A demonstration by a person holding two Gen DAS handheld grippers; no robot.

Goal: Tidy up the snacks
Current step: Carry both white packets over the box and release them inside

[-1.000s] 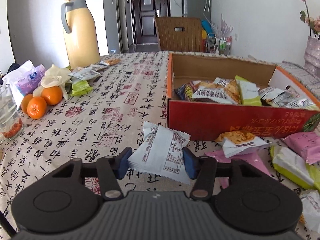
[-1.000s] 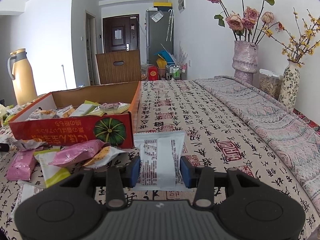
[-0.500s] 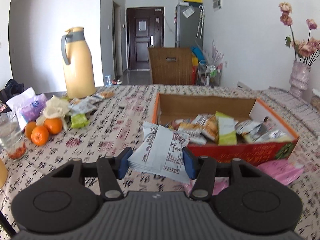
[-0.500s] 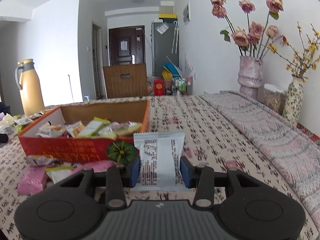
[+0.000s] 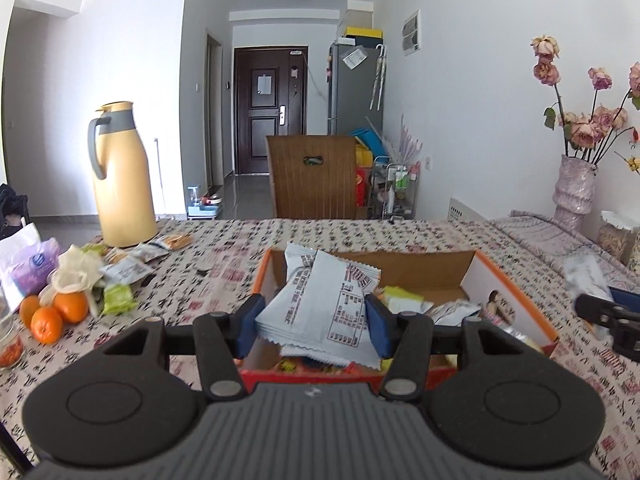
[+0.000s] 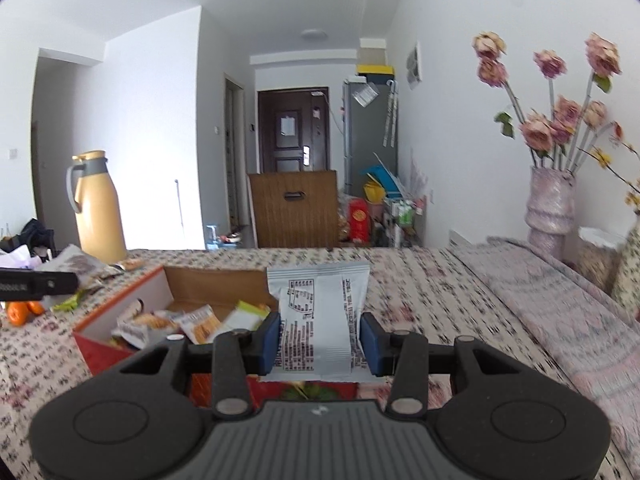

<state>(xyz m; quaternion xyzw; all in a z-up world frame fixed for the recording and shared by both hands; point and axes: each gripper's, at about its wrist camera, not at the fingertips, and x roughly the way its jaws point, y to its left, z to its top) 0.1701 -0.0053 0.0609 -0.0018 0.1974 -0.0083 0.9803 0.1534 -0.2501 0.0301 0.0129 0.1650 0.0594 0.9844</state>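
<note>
My left gripper [image 5: 312, 326] is shut on a white snack packet [image 5: 320, 308] and holds it above the near left part of the red cardboard box [image 5: 508, 292], which holds several snack packets. My right gripper [image 6: 320, 342] is shut on another white snack packet [image 6: 316, 312] and holds it above the near right corner of the same box [image 6: 120, 316]. The right gripper also shows at the right edge of the left wrist view [image 5: 612, 320].
A yellow thermos [image 5: 120, 176], loose snack packets [image 5: 128, 268], oranges [image 5: 56, 312] and a tissue pack [image 5: 32, 268] lie on the table's left side. A vase of dried roses [image 6: 552, 204] stands at the right. A wooden chair [image 5: 316, 176] is behind the table.
Both grippers have risen with their packets and moved over the box. The loose packets in front of the box have dropped out of view.
</note>
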